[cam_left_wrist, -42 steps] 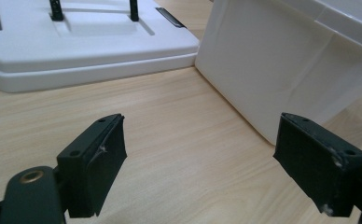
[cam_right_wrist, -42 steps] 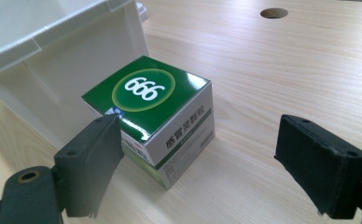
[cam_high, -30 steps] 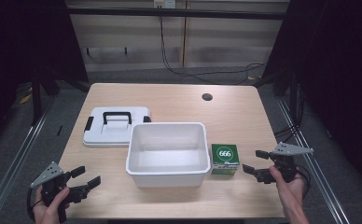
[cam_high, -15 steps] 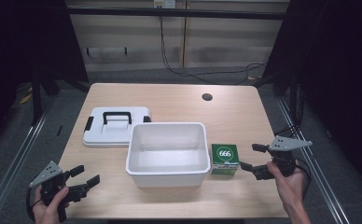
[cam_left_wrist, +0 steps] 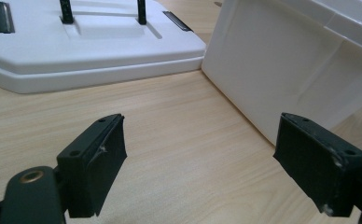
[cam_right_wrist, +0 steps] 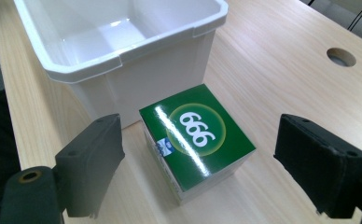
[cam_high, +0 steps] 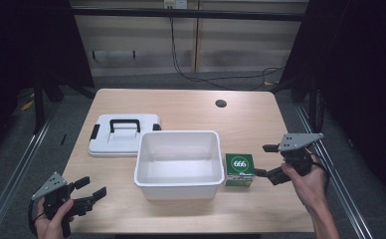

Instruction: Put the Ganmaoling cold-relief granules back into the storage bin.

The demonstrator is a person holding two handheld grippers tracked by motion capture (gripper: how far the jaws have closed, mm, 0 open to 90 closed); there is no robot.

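My right tool point(cam_high: 263, 160) has come in from the desk's right edge toward the small green cardboard box with "666" printed in a pale circle on its lid point(cam_high: 239, 170). A second ago it hung further out to the right; now it's close beside the box, raised a bit. Its jaws are spread wide, gripping nothing. In the right gripper view the green box point(cam_right_wrist: 197, 140) sits squarely between the two black jaws but further on, jaws not yet around it, no contact.

The box stands flat on the light wooden desk point(cam_high: 181, 107), near the right front part, just beside the right wall of the open white plastic tub point(cam_high: 179, 158). I can't tell whether the two touch. The tub looks empty inside.

My left tool point(cam_high: 85, 194) hasn't moved: same spot by the front left corner of the desk, jaws released, nothing between them. In the left gripper view it looks at bare wood, with the tub's wall point(cam_left_wrist: 300, 79) on one side and the flat white plastic lid with black handle and clips point(cam_left_wrist: 86, 46) further back. The lid point(cam_high: 124, 135) lies on the desk toward the left edge, just behind the tub's left corner.

Meaning, as I judge it: approach is nearly done and lined up. Next is lower, close on the box, then likely lift it over the rim into the tub. Tight gap on the tub side, one jaw could bump that wall.
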